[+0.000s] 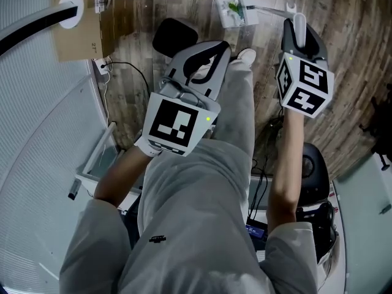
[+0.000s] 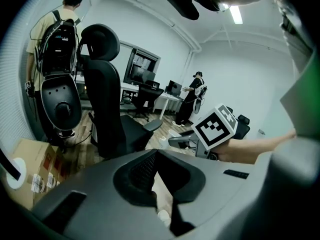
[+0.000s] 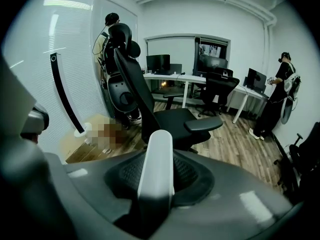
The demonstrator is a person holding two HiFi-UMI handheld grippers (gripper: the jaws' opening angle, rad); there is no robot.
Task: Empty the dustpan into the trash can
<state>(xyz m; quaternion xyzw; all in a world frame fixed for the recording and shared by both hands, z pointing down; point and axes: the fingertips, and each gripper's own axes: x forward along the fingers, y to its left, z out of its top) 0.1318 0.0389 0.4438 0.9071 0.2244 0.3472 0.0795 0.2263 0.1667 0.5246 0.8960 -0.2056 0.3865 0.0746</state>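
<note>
A white dustpan with green scraps in it rests on the wood floor ahead of my feet. Its white handle rises to my right gripper, which is shut on it. In the right gripper view the handle stands upright between the dark pads of that gripper. My left gripper hovers over my left leg, shut with nothing in it. Its closed tips show in the left gripper view, with the right gripper's marker cube beyond. I cannot pick out a trash can for certain.
A black office chair stands just ahead. A cardboard box and cables lie on the floor at the left. A pale open-topped container sits by the left wall. People stand near desks with monitors.
</note>
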